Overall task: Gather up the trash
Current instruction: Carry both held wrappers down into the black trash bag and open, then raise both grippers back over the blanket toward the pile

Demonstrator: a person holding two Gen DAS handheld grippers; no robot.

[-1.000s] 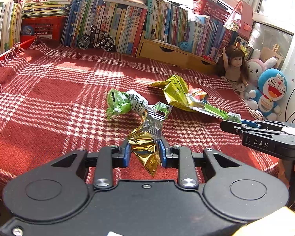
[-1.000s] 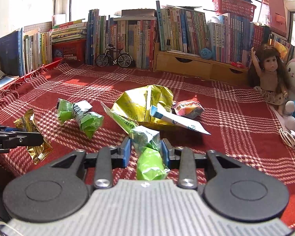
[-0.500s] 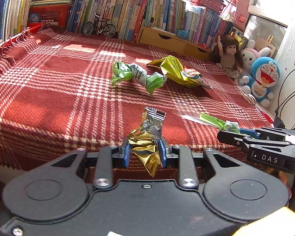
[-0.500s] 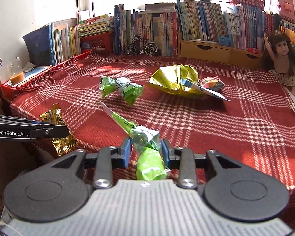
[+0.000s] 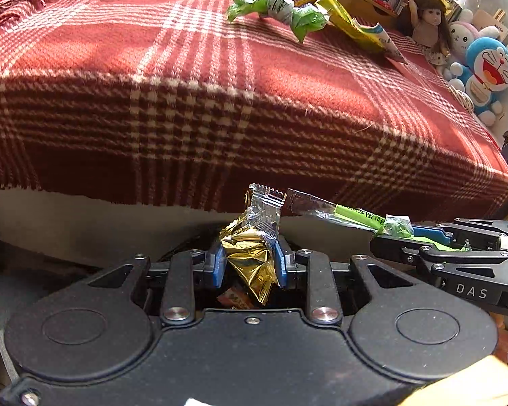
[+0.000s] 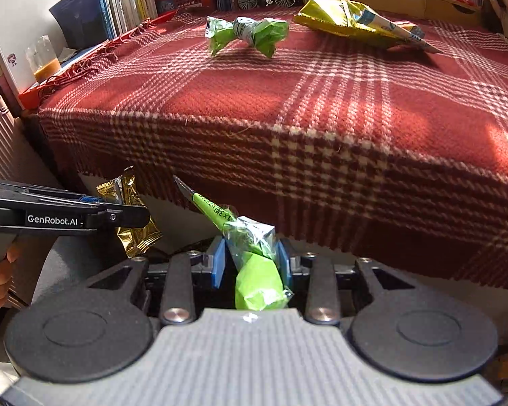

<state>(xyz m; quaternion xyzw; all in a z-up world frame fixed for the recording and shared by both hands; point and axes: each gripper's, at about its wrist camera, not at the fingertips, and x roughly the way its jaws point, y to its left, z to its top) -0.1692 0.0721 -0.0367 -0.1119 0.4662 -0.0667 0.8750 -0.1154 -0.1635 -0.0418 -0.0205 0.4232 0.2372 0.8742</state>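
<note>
Left wrist view: a gold wrapper (image 5: pixel 250 257) is clamped in the left gripper (image 5: pixel 249 265), below the blanket (image 5: pixel 220 67) edge; a green wrapper (image 6: pixel 254 264) is pinched in the right gripper (image 6: pixel 252 264) alongside. Either could be dropped outside an unseen bin if released early.

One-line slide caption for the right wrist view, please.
Right claw grips a crumpled green plastic wrapper below the red plaid blanket's edge; left claw holds a gold foil wrapper.

A crumpled gold foil wrapper (image 5: pixel 250 253) and a green plastic wrapper (image 6: pixel 254 264) hang clamped below the bed's near edge. A twisted green wrapper (image 6: pixel 250 34) and yellow snack bag (image 6: pixel 352 22) lie toward the bed's far edge.
</note>
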